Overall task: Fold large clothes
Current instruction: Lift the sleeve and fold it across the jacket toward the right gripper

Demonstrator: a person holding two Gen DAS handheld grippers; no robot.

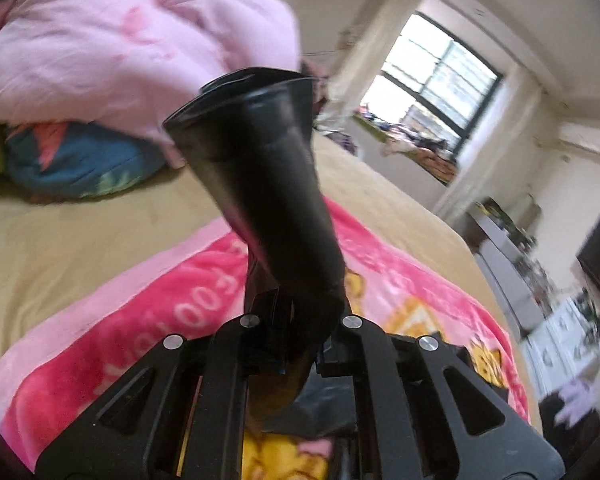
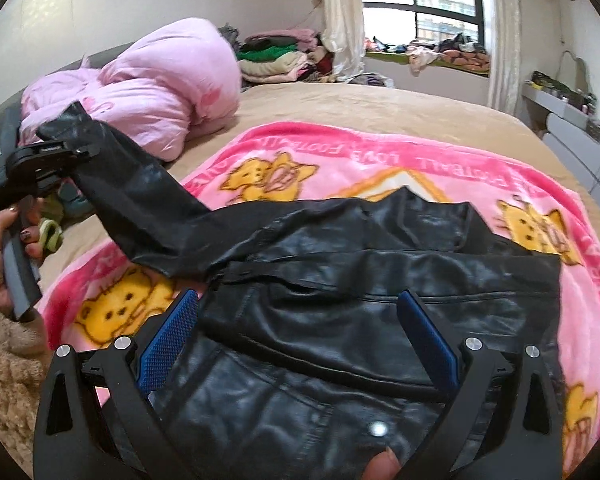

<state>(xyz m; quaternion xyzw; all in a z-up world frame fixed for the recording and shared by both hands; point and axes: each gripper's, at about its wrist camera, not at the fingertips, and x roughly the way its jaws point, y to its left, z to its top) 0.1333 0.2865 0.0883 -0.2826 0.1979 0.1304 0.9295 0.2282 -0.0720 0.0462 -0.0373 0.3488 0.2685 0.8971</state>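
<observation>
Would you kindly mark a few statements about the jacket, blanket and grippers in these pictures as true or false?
1. The left gripper is shut on the black leather jacket's sleeve. True.
2. The right gripper is clamped on the jacket. False: its blue fingers stand apart, open.
3. The jacket lies on a pink cartoon-print blanket. True.
4. The fluffy pink duvet covers the jacket. False: it is heaped apart, further up the bed.
</observation>
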